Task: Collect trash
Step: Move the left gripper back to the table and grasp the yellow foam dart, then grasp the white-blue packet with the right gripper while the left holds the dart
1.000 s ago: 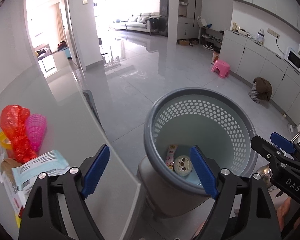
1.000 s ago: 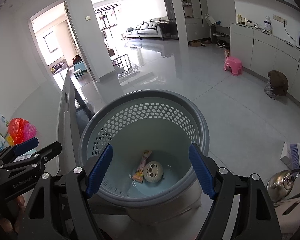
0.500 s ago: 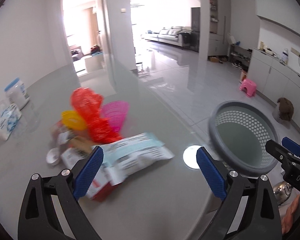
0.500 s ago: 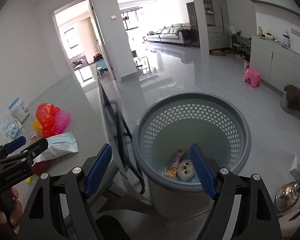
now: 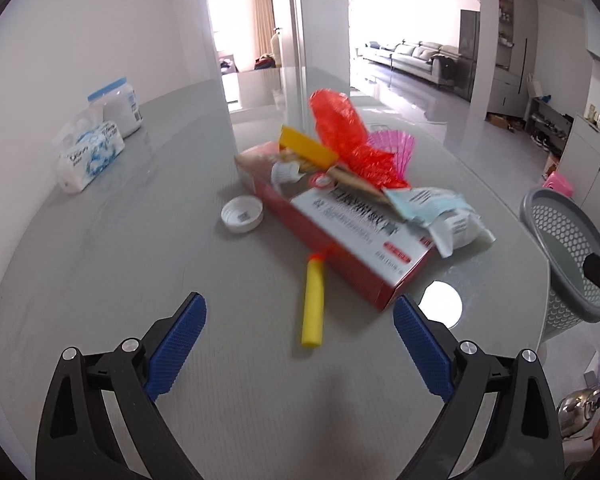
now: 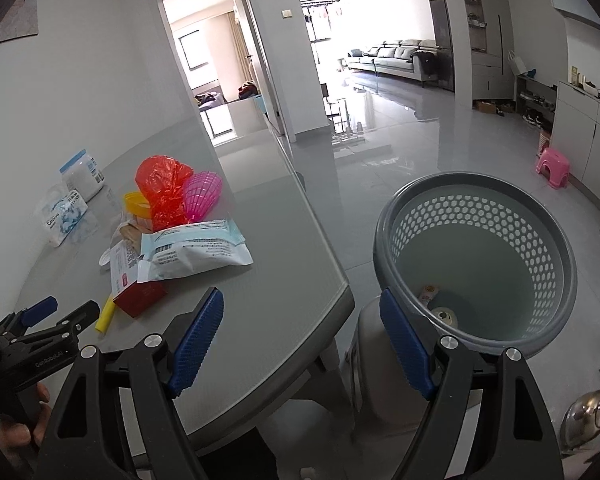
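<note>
A trash pile lies on the grey table (image 5: 140,280): a red and white box (image 5: 340,232), a yellow foam stick (image 5: 314,304), a white cap (image 5: 242,214), a red plastic bag (image 5: 344,132), a pink shell (image 5: 392,148) and a pale blue packet (image 5: 440,212). My left gripper (image 5: 298,316) hangs open just short of the foam stick, holding nothing. The grey perforated basket (image 6: 384,240) stands beside the table with a round item (image 6: 444,316) and a wrapper (image 6: 426,292) inside. My right gripper (image 6: 300,304) is open and empty over the table corner, next to the basket. The left gripper (image 6: 66,310) shows at that view's left.
A tissue pack (image 5: 88,156) and a white jar (image 5: 120,108) stand at the table's far left by the wall. The basket rests on a pale seat (image 6: 376,360). A metal kettle (image 6: 592,412) sits on the floor at right, a pink stool (image 6: 552,166) farther off.
The left gripper has swung from above the basket to over the table, facing the trash pile, its jaws a little wider. The right gripper has also shifted left, off the basket toward the table corner.
</note>
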Available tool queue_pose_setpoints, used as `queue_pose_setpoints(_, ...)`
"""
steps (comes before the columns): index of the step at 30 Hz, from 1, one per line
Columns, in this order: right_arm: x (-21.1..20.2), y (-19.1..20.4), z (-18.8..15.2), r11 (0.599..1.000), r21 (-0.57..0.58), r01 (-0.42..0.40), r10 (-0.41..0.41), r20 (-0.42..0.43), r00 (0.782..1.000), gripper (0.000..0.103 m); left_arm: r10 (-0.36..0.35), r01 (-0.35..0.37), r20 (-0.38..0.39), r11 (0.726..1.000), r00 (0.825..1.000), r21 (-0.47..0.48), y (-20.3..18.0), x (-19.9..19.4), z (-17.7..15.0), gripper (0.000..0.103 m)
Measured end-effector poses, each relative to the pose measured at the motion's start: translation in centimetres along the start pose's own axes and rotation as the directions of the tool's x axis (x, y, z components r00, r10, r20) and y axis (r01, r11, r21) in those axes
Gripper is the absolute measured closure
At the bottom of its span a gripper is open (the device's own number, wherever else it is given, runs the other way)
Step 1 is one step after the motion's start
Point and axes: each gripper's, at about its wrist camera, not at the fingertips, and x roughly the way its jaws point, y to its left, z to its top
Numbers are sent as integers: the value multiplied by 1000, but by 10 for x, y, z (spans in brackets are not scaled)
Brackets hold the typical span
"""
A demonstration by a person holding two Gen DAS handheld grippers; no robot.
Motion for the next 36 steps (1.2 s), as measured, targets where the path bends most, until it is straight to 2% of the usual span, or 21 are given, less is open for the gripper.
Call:
queue_pose_setpoints(6,-2,6,-3,1000,-15,-18,18,-7,1000,26,20,-20,-50,1000,999,-11,2,16,-9,10)
queue_pose_setpoints(11,-4,6,-5,1000,-17,-23,23,-9,1000,26,23,-26,-64,999,998,-33,8,22,-5,17)
queue_pose_setpoints(16,-6,8,-5,999,-20,-30,30,-8,1000,26,8,-12,-94,999,996,-33,7,31,0,37)
queue_pose_setpoints(20,-6,9,-6,999,-26,-26,26,-9,1000,26,-2,-2,-105,999,994,-38,7,34,1,48)
queue_pose_setpoints(22,-4,9,-6,999,-24,-27,27,-15,1000,26,-23,19,-111,999,994,-42,8,35,0,64)
queue_pose_setpoints(23,-2,10,-5,999,-24,-28,27,-17,999,26,-32,27,-113,999,993,-44,8,35,0,68)
queue_pose_setpoints(25,1,12,-5,999,-29,-27,26,-22,999,26,-48,43,-112,998,993,-49,9,34,0,83)
queue_pose_setpoints(28,6,16,-6,998,-45,-41,39,-31,999,26,-58,53,-111,997,992,-52,10,33,-1,89)
queue_pose_setpoints(31,11,23,-6,995,-81,-58,56,-29,998,26,-65,60,-107,997,992,-55,12,31,-1,90)
queue_pose_setpoints(36,21,38,-2,976,-202,-84,82,-16,997,26,-50,45,-81,998,996,-51,18,21,0,90)
